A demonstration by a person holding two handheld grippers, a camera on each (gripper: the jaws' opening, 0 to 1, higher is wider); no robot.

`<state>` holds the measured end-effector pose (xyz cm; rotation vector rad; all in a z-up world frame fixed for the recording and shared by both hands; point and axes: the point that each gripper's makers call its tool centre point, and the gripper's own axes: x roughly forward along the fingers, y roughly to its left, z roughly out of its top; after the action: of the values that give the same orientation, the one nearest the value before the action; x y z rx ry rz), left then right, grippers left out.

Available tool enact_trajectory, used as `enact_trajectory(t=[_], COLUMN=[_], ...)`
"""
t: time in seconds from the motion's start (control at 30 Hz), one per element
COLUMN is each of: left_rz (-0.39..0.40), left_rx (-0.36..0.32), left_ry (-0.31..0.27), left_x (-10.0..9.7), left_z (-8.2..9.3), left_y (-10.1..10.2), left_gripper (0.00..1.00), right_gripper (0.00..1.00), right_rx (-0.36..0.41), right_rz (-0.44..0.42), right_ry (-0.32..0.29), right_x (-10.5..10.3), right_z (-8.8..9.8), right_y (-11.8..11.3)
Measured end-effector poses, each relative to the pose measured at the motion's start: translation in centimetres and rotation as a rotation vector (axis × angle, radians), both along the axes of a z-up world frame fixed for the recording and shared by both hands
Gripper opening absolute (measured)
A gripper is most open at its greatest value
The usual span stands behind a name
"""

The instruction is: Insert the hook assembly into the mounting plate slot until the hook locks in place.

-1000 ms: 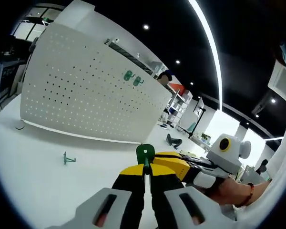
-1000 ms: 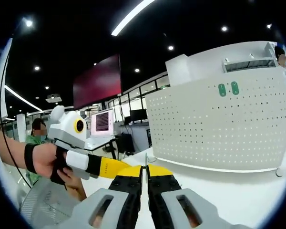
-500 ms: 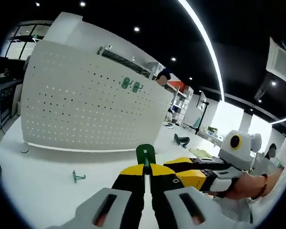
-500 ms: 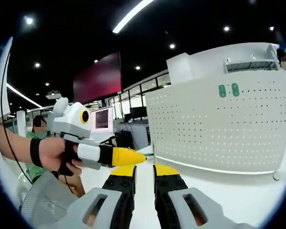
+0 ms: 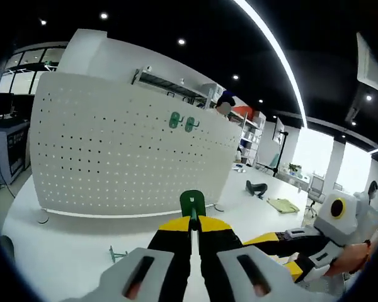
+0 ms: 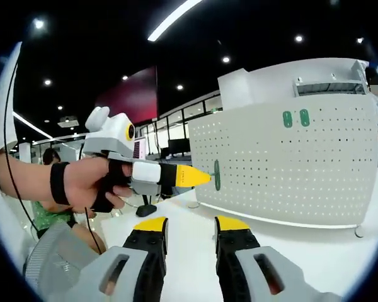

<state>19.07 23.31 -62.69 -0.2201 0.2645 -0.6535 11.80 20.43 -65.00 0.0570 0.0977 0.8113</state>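
Now | left claw (image 5: 191, 221) clamps green hook (image 5: 192, 204) upright | right claw (image 6: 190, 225) agape, empty

A white tabletop (image 5: 69, 245) spread underneath. Toward two o'clock in the left gripper view, a dark curved object (image 5: 257, 187) and a crumpled yellowish cloth (image 5: 283, 204) lay on it. At ten o'clock in the right gripper view, a dark red wall screen (image 6: 129, 97) hung above office windows (image 6: 170, 135).

Open air lying between the left hand-held gripper (image 6: 198, 178) and the pegboard (image 6: 290, 163), two mounted hooks (image 6: 293, 117) occupying its upper holes, one loose hook (image 5: 117, 254) sitting on the table (image 5: 69, 245).
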Motion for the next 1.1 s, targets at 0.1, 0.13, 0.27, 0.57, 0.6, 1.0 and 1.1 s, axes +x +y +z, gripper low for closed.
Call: enact_trajectory(t=[0.1,0.13,0.27,0.57,0.6,1.0,1.1], left_rz=[0.014,0.018,0.054,0.090,0.104,0.164,0.184], left_rx=[0.016,0.009,0.025,0.083,0.098,0.129,0.137], left_ry=[-0.016,-0.018,-0.051,-0.067,-0.076,-0.108,-0.116], left_x=[0.7,0.8,1.9,4.0,4.3,6.9,7.4], left_z=[0.4,0.7,1.4,2.0,2.0,3.6,4.0], left_y=[0.0,0.0,-0.1,-0.9,-0.8,-1.2,-1.2], left_gripper=[0.03,0.03,0.03,0.03,0.03,0.02,0.02], right_gripper=[0.32,0.33,0.34,0.36,0.36,0.36,0.37], right_rx=[0.002,-0.002,0.001,0.010,0.008,0.009,0.012], right_rz=[0.007,0.013,0.021,0.008,0.007,-0.002,-0.005], right_ry=[0.006,0.011,0.014,0.016,0.018,0.035,0.041], right_x=[-0.2,-0.3,-0.5,-0.4,-0.5,-0.5,-0.4], right_z=[-0.1,-0.2,-0.3,-0.4,-0.4,-0.8,-0.9], right_y=[-0.1,-0.1,-0.4,-1.4,-1.5,-2.4,-2.7])
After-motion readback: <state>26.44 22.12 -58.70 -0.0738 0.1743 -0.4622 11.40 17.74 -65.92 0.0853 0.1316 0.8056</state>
